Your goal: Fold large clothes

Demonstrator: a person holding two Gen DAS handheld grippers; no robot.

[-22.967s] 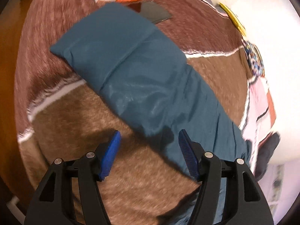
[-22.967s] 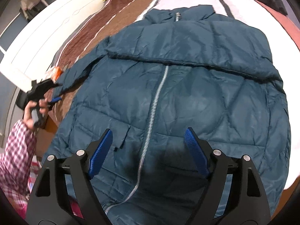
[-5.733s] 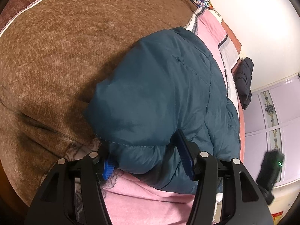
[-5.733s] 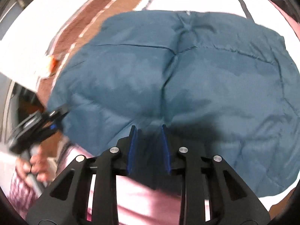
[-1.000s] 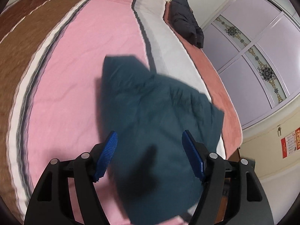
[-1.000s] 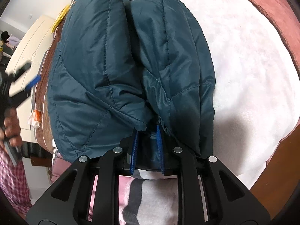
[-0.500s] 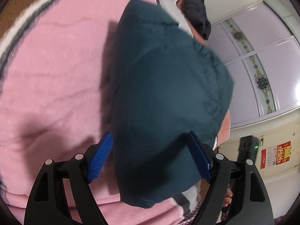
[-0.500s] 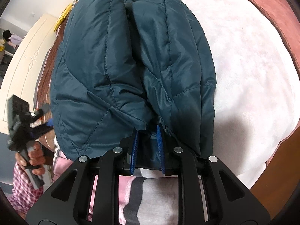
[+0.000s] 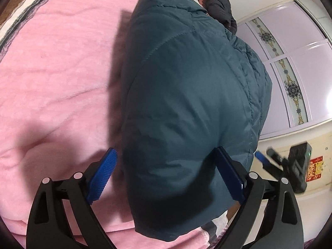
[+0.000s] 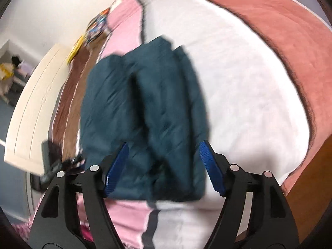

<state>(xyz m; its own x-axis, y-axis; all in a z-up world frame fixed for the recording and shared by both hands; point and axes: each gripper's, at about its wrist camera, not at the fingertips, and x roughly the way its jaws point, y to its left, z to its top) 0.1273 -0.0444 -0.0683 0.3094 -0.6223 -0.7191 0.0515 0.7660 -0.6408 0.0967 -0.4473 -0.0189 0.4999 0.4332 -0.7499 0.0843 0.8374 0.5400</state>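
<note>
A teal puffer jacket [image 9: 186, 103] lies folded into a thick bundle on the striped bed blanket [image 9: 51, 72]. My left gripper [image 9: 166, 178] is open, its blue pads on either side of the bundle's near end, not clamped. In the right wrist view the same jacket [image 10: 145, 114] lies in two long rolls, blurred by motion. My right gripper [image 10: 164, 170] is open and empty, above the jacket's near edge. The right gripper also shows in the left wrist view [image 9: 267, 159] at the far right.
A dark garment [image 9: 220, 2] lies at the bed's far end. Wardrobe doors [image 9: 294, 58] stand to the right. A cream headboard [image 10: 33, 108] stands to the left. The blanket's white and rust-red bands [image 10: 249, 83] lie to the right of the jacket.
My right gripper has let go of the jacket's edge, opened and pulled back. My left gripper has moved in closer over the bundle's near end, still open.
</note>
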